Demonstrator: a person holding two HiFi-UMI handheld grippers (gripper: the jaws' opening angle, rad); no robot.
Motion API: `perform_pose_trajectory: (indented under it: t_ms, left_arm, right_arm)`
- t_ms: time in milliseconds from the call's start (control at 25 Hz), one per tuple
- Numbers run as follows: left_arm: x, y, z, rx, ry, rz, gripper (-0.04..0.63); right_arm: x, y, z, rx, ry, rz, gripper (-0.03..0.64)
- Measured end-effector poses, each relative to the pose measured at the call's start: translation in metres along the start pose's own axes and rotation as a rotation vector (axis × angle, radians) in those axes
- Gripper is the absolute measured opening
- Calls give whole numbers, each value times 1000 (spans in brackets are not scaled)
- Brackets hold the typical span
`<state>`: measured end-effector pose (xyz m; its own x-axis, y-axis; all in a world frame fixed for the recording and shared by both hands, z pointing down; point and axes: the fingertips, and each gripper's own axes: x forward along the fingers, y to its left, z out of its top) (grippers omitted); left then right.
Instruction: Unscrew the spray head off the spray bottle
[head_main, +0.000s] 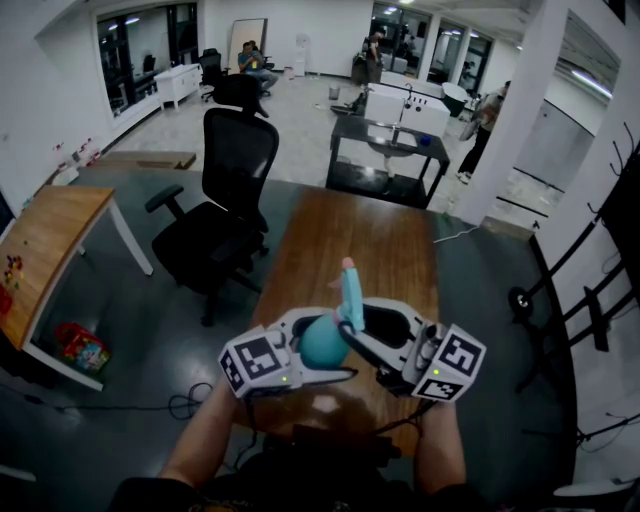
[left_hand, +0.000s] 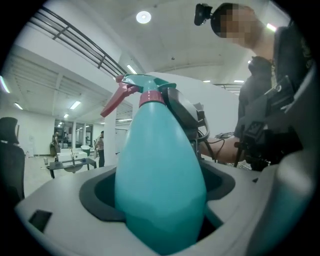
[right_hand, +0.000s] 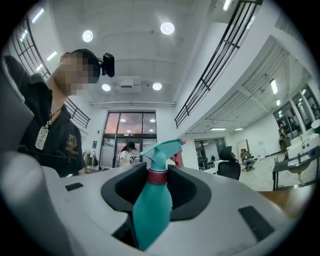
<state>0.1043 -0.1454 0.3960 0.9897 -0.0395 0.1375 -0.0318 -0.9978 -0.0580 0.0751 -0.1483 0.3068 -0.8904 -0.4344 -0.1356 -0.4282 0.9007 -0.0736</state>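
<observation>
Left gripper (left_hand: 160, 196) clamps teal spray bottle (head_main: 322, 343) body steady, w/ right gripper (right_hand: 156, 186) pinched on pink collar (right_hand: 156, 176) under spray head (right_hand: 161, 149), prob. to twist it off.

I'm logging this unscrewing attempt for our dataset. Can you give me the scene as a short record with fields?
setting: open office, wooden table below the grippers
object: teal spray bottle, held between both grippers over the table's near end
spray head: teal, with pink trigger, still on the bottle
left gripper: fingers closed on the bottle's body
right gripper: fingers closed on the pink collar under the spray head
task state: head not yet off
</observation>
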Motion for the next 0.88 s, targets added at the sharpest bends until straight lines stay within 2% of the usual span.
perform_pose_trajectory:
  t_ms: [160, 280, 560, 720, 880]
  left_arm:
    - [-1, -12, 2, -6, -12, -71, 437]
    - [-1, -9, 1, -13, -25, -53, 437]
    - [-5, 24, 1, -41, -50, 138, 437]
    - [-3, 44, -6, -17, -11, 293, 437]
    - [-4, 62, -16, -27, 31, 406, 437]
  right_arm:
    - [-2, 9, 0, -7, 11, 76, 138]
    - [0, 7, 0, -16, 17, 57, 138]
    - [2, -9, 3, -16, -2, -82, 140]
    - [3, -25, -3, -13, 12, -208, 140]
    - [7, -39, -8, 24, -3, -318, 140]
